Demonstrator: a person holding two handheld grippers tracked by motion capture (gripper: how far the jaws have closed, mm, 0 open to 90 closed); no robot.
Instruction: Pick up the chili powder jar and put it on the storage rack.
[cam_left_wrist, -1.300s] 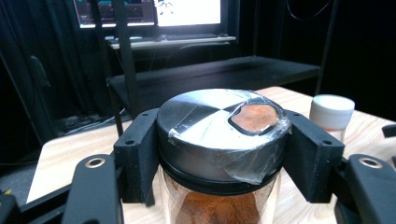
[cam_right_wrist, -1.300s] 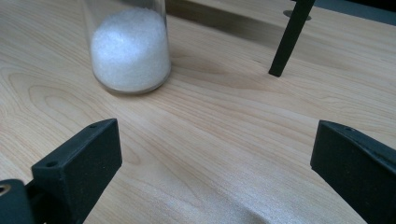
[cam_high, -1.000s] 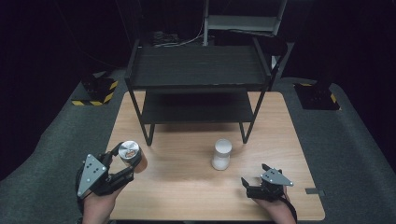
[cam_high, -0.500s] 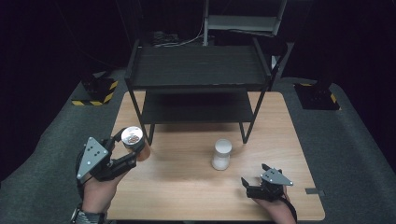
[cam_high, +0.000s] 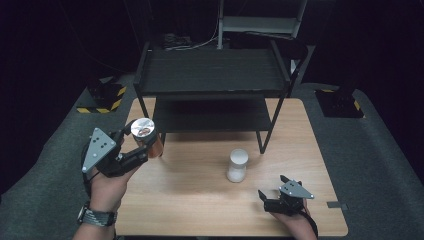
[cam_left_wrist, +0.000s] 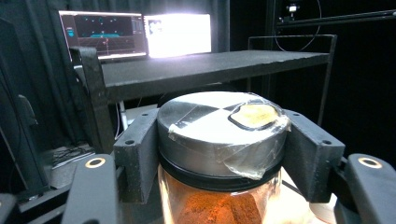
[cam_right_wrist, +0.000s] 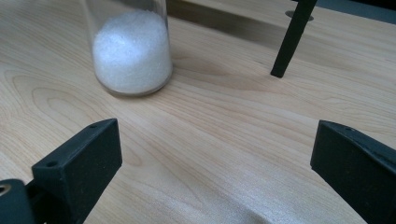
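Here the left gripper (cam_high: 131, 150) was clamped on a jar of orange-red powder (cam_high: 148, 138), its two black jaws pressing the sides of the jar's silver lid (cam_left_wrist: 222, 133) just where the lid meets the glass. In the left gripper view a scrap of clear tape lay wrinkled over the lid's top and hung down its near side. The jar stood upright in the grip, held above the left part of the wooden table (cam_high: 200, 210), in front of the left front leg of the black two-tier shelf (cam_high: 212, 70). The upper board of that shelf ran level just behind the lid in the left gripper view, with two lit screens (cam_left_wrist: 135, 30) beyond it.

The right gripper (cam_high: 272, 199) rested low at the table's near right edge, its jaws spread wide with nothing but bare wood between them. Ahead of those jaws and apart from them stood a jar of white grains (cam_right_wrist: 132, 51), upright on the table near its middle. A thin black shelf leg (cam_right_wrist: 292, 39) met the wood to that jar's right.
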